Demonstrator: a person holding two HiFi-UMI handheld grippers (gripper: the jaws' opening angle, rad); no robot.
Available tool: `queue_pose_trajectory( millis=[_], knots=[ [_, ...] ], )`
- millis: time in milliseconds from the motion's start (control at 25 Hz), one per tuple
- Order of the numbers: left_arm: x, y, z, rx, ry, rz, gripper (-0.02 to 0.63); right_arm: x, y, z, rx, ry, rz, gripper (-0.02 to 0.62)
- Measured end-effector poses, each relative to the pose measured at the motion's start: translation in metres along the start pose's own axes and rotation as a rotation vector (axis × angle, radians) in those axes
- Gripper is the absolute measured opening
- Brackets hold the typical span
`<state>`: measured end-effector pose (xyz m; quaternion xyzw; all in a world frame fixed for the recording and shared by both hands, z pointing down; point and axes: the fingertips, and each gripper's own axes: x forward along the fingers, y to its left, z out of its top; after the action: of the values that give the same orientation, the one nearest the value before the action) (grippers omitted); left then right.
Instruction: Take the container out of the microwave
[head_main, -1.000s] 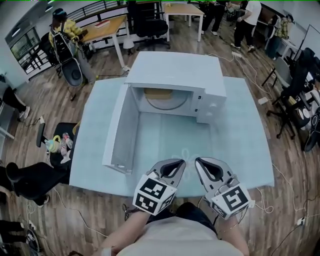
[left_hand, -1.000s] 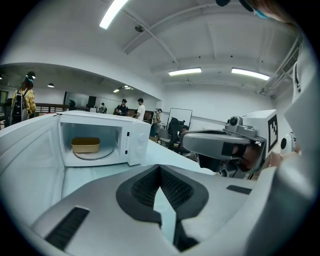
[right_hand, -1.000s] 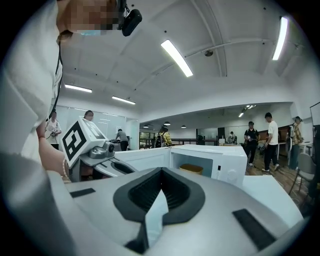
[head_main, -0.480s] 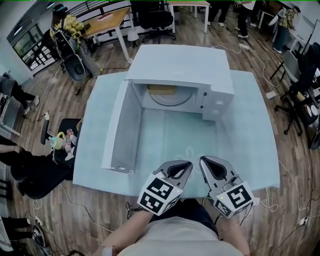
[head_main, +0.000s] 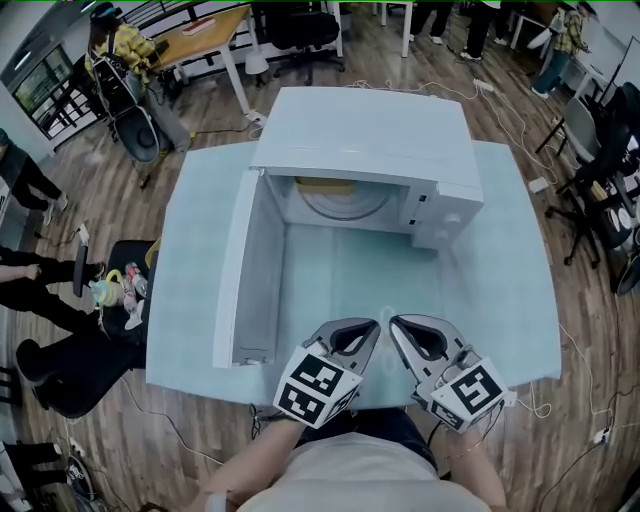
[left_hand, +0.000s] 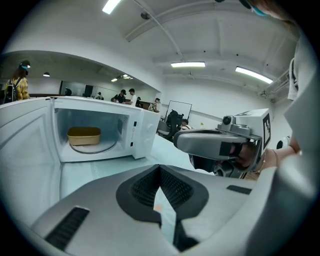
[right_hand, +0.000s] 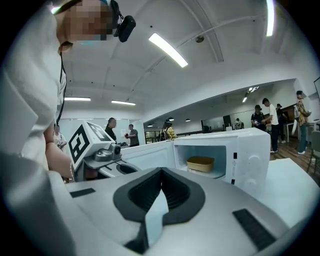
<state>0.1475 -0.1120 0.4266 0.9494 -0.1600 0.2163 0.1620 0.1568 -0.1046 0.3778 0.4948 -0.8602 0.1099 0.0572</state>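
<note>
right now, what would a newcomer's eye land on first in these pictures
The white box-shaped microwave in the middle of the pale blue-green table draws the eye first, its door swung wide open to the left. Inside it, a tan rectangular container sits on the round glass turntable. At the table's near edge the left gripper and right gripper sit side by side, both shut and empty.
</note>
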Motion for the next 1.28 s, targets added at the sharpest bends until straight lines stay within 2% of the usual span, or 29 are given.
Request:
queue_pose_trajectory(
  millis=[320,520,800,960,1280],
  knots=[
    [0.01,0.034,0.007,0.042,0.007,-0.044,0.011,0.031,-0.016,0.001,-0.004,0.064,-0.024,0.009],
    [0.014,0.055,0.008,0.036,0.005,-0.05,0.011,0.051,-0.025,0.004,-0.017,0.086,-0.026,0.011],
    [0.011,0.079,0.002,-0.013,0.001,-0.015,0.011,0.086,-0.027,0.007,-0.081,0.111,0.007,0.011],
    [0.015,0.091,-0.001,-0.038,0.001,0.022,0.011,0.11,-0.04,0.005,-0.121,0.117,-0.004,0.011],
    [0.016,0.11,-0.002,-0.081,-0.018,0.021,0.011,0.161,-0.071,0.001,-0.181,0.139,-0.034,0.011]
  ],
)
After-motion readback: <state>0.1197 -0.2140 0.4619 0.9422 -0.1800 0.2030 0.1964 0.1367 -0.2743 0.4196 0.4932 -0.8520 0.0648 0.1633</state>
